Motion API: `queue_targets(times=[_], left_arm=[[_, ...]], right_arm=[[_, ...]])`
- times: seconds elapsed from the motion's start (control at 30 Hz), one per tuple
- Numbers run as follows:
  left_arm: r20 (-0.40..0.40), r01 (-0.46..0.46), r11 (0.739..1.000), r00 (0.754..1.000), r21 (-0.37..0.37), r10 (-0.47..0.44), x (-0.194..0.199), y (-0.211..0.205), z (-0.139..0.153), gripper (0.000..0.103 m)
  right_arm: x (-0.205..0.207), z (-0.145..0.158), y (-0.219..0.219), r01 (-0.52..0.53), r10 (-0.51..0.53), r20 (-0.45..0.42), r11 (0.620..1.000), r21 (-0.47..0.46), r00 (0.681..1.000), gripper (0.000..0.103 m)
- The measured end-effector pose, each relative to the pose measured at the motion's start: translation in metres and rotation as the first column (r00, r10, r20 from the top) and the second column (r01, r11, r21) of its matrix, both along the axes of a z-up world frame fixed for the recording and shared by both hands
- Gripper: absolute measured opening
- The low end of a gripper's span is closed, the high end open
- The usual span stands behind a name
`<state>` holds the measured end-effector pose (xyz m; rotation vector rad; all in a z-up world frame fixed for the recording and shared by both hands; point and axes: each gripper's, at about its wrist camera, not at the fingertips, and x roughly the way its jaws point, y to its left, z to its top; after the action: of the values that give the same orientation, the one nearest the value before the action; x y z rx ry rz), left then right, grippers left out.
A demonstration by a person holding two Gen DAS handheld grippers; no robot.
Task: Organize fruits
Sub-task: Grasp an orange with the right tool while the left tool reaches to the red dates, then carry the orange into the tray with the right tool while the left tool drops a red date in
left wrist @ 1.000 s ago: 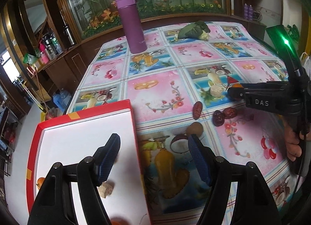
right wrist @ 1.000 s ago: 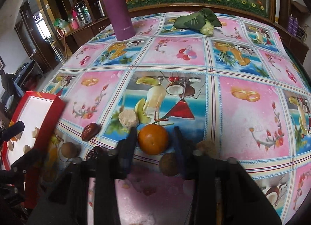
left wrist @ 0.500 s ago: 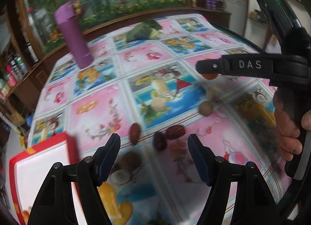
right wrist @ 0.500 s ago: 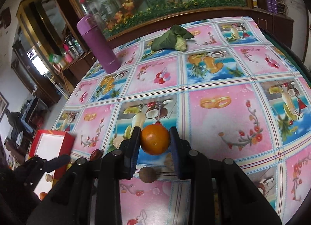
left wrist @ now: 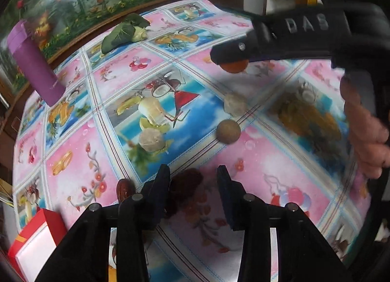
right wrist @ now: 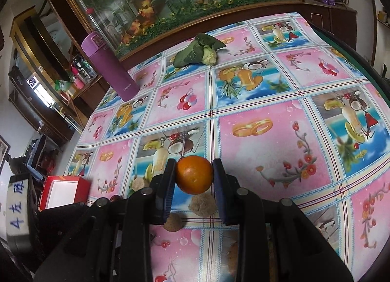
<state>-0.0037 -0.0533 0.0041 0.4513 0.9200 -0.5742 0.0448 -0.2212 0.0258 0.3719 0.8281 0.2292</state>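
My right gripper (right wrist: 194, 185) is shut on a small orange (right wrist: 193, 172) and holds it above the tablecloth. In the left wrist view that orange (left wrist: 234, 66) peeks out under the right gripper's finger at the upper right. My left gripper (left wrist: 193, 190) is low over the table, its jaws partly closed around a dark red date (left wrist: 186, 180). The date touches the left finger, with a gap on the right side. A second date (left wrist: 124, 189) lies just left of the fingers.
A round brown fruit (left wrist: 228, 131) and two pale lumpy pieces (left wrist: 150, 140) (left wrist: 235, 104) lie ahead. The red box with white inside (left wrist: 36, 240) sits at the lower left. A purple flask (right wrist: 109, 67) and leafy greens (right wrist: 197, 50) stand far back. A hand (left wrist: 365, 133) holds the right gripper.
My left gripper swung right from over the red box to the dates, and its jaws narrowed. My right gripper closed on the orange and lifted it off the table.
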Motion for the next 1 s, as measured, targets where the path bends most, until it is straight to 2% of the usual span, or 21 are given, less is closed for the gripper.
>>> queue_targets(times=[0.1,0.17,0.23,0.27,0.37,0.53,0.73,0.83,0.93,1.0], left_arm=[[-0.026,0.001,1.000,1.000,-0.021,-0.001,0.002,0.002,0.000,0.032],[-0.038,-0.009,0.999,0.999,-0.037,0.007,0.002,0.005,-0.001,0.031],[-0.043,-0.006,0.999,0.999,-0.044,0.004,-0.002,0.006,-0.001,0.019],[-0.044,0.000,0.999,0.999,-0.046,-0.002,-0.006,0.005,-0.001,0.017],[-0.023,-0.007,0.999,1.000,-0.032,0.006,-0.014,0.003,0.000,0.017],[-0.029,-0.061,0.996,0.998,-0.072,0.059,-0.015,0.008,0.005,0.017],[0.042,-0.127,0.975,0.990,-0.182,0.137,-0.048,0.038,0.046,0.017],[0.097,-0.184,0.956,0.973,-0.228,0.211,-0.073,0.068,0.070,0.017],[0.123,-0.298,0.919,0.934,-0.257,0.337,-0.091,0.114,0.084,0.017],[0.125,-0.386,0.882,0.894,-0.270,0.430,-0.104,0.152,0.087,0.017]], right_arm=[[-0.001,0.001,0.001,0.001,-0.001,0.006,1.000,-0.001,1.000,0.032],[-0.001,0.001,0.001,0.001,-0.001,0.007,1.000,0.000,1.000,0.032],[-0.001,0.000,0.001,0.002,-0.002,0.006,1.000,0.000,1.000,0.032],[-0.001,0.000,0.001,0.001,-0.001,0.007,1.000,0.001,1.000,0.032],[-0.001,0.000,0.003,-0.002,0.002,0.010,1.000,-0.002,1.000,0.032],[-0.003,0.002,0.003,0.007,-0.007,0.023,1.000,-0.005,1.000,0.032],[-0.007,0.006,0.007,0.002,-0.001,0.057,1.000,-0.002,0.998,0.032],[-0.012,0.007,0.018,-0.032,0.030,0.058,0.999,0.037,0.998,0.032],[-0.026,0.013,0.050,-0.106,0.103,0.109,0.994,0.020,0.989,0.032],[-0.038,0.017,0.078,-0.179,0.172,0.142,0.983,0.037,0.975,0.032]])
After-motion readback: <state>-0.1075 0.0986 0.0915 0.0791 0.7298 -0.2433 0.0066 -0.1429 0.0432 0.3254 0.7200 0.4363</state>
